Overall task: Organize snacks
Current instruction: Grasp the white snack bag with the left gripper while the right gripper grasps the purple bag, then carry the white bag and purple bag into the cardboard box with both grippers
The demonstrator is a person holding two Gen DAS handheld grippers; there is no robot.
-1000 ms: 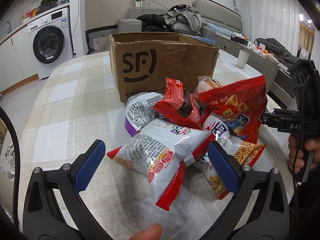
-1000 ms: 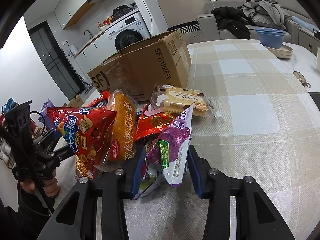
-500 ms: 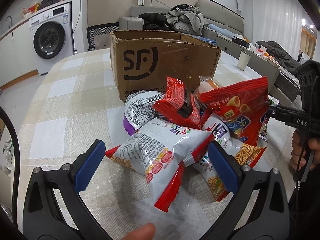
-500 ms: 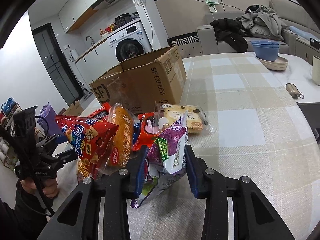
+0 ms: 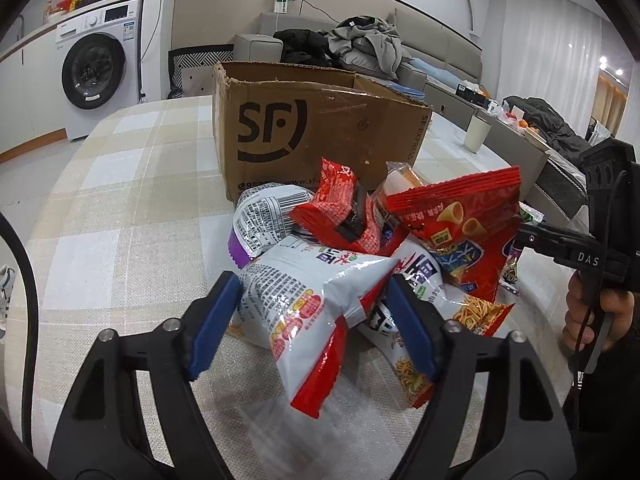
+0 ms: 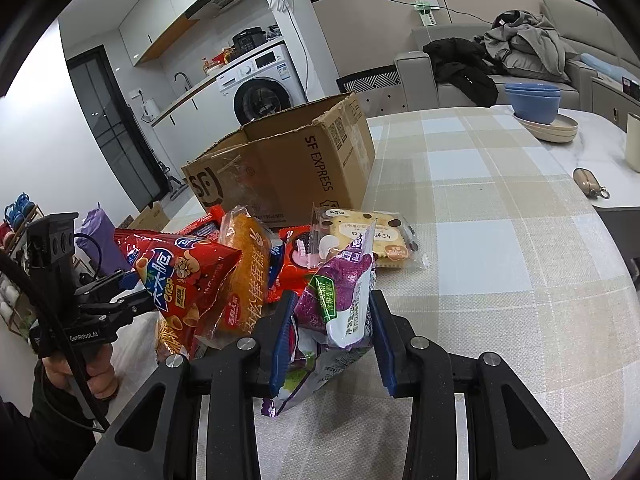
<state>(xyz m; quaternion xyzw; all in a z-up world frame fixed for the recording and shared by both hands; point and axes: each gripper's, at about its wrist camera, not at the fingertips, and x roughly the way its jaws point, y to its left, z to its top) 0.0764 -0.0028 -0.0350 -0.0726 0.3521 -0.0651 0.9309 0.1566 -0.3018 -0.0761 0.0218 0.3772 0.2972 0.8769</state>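
Observation:
A pile of snack packets lies on the checked tablecloth in front of an open SF cardboard box (image 5: 320, 136), which also shows in the right wrist view (image 6: 288, 168). My left gripper (image 5: 312, 316) has its blue pads closed in on a white-and-red snack bag (image 5: 316, 308). My right gripper (image 6: 330, 344) is shut on a purple-and-white packet (image 6: 340, 300) and holds it upright. A red corn-cone bag (image 5: 460, 232) leans in the pile; it also shows in the right wrist view (image 6: 180, 276). A yellow cake pack (image 6: 372, 240) lies by the box.
Blue bowls on a plate (image 6: 536, 112), a cream cup (image 6: 634, 140) and a small key pouch (image 6: 588, 182) sit at the table's far right. A washing machine (image 5: 96, 76) and a sofa with clothes (image 5: 360, 52) stand behind. The tablecloth (image 6: 500, 280) spreads right of the pile.
My left gripper has narrowed from wide open to closing on the white-and-red bag. My right gripper has lifted the purple packet slightly and drawn back.

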